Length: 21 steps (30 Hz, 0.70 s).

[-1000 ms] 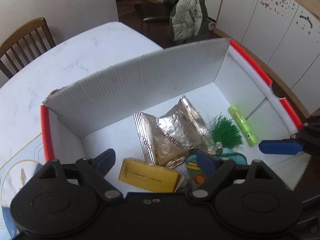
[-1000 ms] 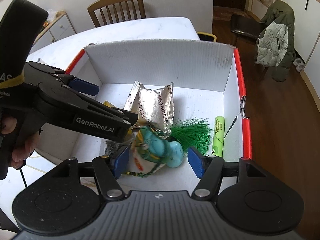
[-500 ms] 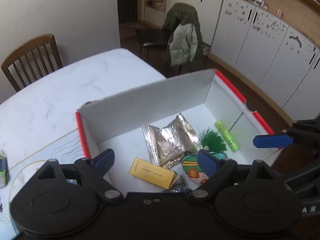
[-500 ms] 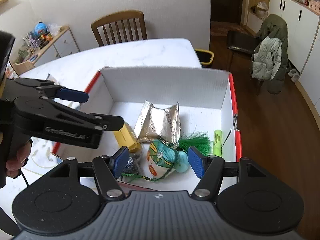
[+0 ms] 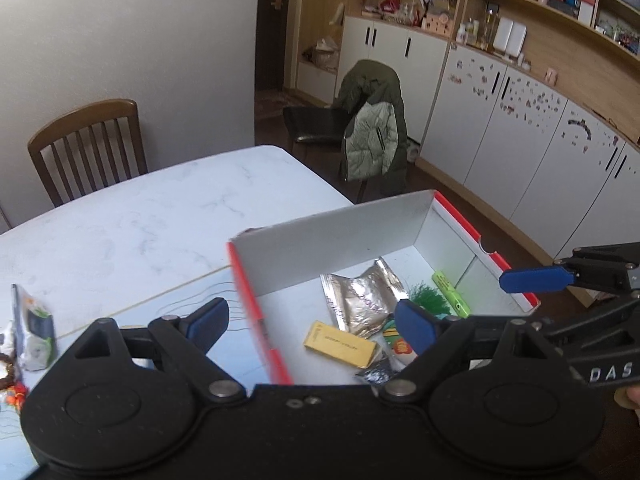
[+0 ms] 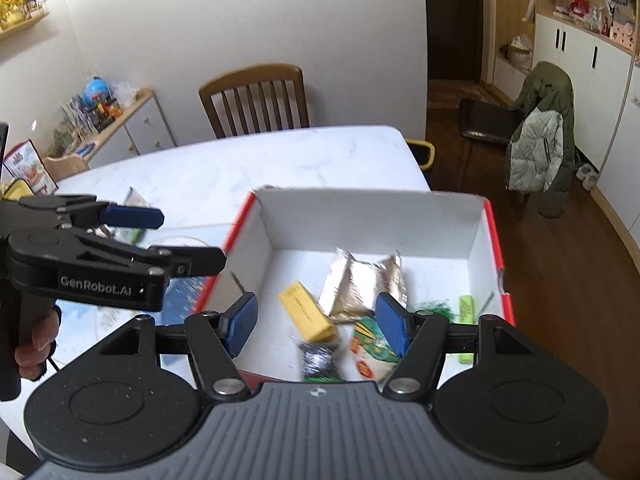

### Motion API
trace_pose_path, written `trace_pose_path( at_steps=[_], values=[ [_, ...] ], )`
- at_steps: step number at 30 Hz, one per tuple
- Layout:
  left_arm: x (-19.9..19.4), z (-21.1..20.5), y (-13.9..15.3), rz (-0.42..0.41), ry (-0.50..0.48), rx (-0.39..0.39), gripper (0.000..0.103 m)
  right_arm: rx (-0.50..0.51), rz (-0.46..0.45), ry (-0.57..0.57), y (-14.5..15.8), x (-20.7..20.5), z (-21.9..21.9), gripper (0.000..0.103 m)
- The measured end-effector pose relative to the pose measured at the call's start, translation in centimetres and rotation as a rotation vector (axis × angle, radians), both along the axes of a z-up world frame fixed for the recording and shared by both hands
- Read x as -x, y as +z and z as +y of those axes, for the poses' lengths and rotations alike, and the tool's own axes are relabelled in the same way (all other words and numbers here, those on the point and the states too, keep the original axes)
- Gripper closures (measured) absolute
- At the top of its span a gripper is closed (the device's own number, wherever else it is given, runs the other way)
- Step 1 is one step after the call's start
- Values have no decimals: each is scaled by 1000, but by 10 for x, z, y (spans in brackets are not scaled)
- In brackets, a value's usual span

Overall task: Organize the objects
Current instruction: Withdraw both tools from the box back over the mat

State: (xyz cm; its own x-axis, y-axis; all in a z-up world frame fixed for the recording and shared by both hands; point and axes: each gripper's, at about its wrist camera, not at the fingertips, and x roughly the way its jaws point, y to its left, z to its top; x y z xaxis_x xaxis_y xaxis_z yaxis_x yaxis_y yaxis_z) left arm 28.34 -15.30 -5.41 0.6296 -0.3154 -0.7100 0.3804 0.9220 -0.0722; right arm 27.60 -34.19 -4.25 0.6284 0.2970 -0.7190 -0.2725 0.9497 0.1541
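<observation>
Both grippers are hovering wide open and empty above the near side of the box (image 5: 340, 248), the left gripper (image 5: 310, 322) over its red left rim and the right gripper (image 6: 316, 322) over its contents. Inside the box, which is sitting at the desk's (image 5: 140, 216) right edge, a yellow carton (image 6: 306, 316), a silver foil packet (image 6: 356, 280), a green tassel (image 5: 430, 300) and a lime-green tube (image 5: 450, 294) are lying loosely together (the nearest items are blurred). A small packet (image 5: 34, 330) is resting on the desk toward its left edge, and a wooden chair (image 6: 256, 98) is standing beyond its far edge.
</observation>
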Motion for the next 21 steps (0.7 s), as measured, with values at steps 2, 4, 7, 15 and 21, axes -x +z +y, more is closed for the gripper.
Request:
trace_pose_path(
  at_steps=[2,4,7,15,21],
  values=[
    [5,13,4,-9,8,6,13,-11,-17,1,5,4,10,38],
    [10,27,8,-17,18,12,13,-24,-30,-3,9,7,20,38],
    [16,49,12,-29,35,19,12,-57,-40,-8,15,10,36,38],
    [33,108,16,-68,84,35,3,-86,-83,43,19,22,90,29],
    [40,155,13,-80,131,31,1,-92,-73,52,11,26,136,22]
  ],
)
